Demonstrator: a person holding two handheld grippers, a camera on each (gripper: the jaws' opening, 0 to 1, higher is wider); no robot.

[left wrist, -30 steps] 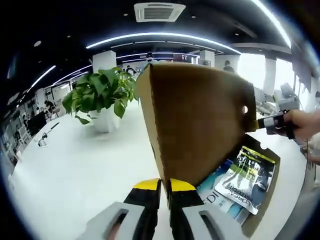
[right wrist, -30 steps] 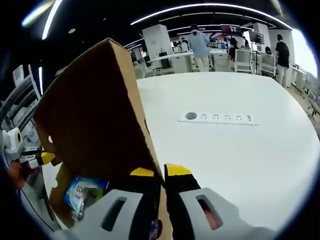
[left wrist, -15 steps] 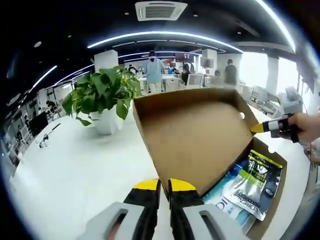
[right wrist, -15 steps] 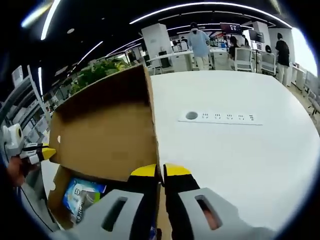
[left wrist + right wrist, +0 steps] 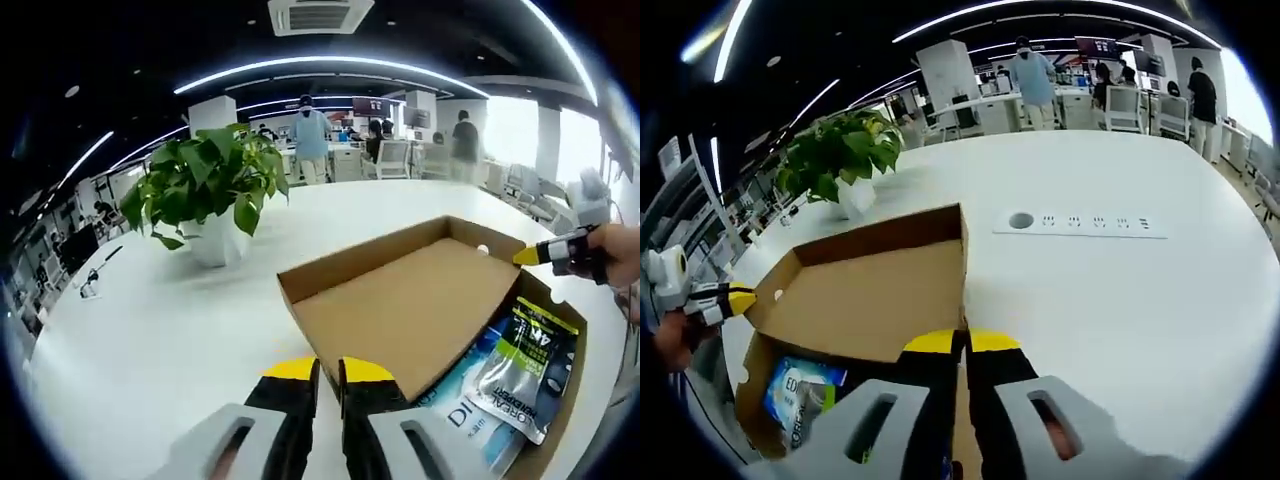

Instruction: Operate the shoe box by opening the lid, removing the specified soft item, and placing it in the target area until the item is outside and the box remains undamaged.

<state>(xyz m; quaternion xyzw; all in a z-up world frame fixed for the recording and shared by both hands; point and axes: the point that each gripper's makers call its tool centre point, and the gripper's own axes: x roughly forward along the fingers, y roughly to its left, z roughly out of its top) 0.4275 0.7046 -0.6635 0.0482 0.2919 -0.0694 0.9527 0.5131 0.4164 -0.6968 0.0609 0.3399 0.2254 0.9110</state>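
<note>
Right gripper view alone, seemingly: power strip (image 5: pixel 1080 223).

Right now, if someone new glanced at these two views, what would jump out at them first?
The brown cardboard lid, swung wide open and lying nearly flat, with both grippers pinching opposite corners. Beneath its edge, glossy soft pouches lie inside the shoe box. Behind, a leafy potted plant stands on the white table.

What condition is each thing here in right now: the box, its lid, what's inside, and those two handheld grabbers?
Shoe box: open, packets showing inside.
Lid: folded back, lying nearly flat.
Packets: lying in the box, not taken out.
Left gripper: fingers shut on the lid's edge.
Right gripper: fingers shut on the lid's edge.
Potted plant: upright.
</note>
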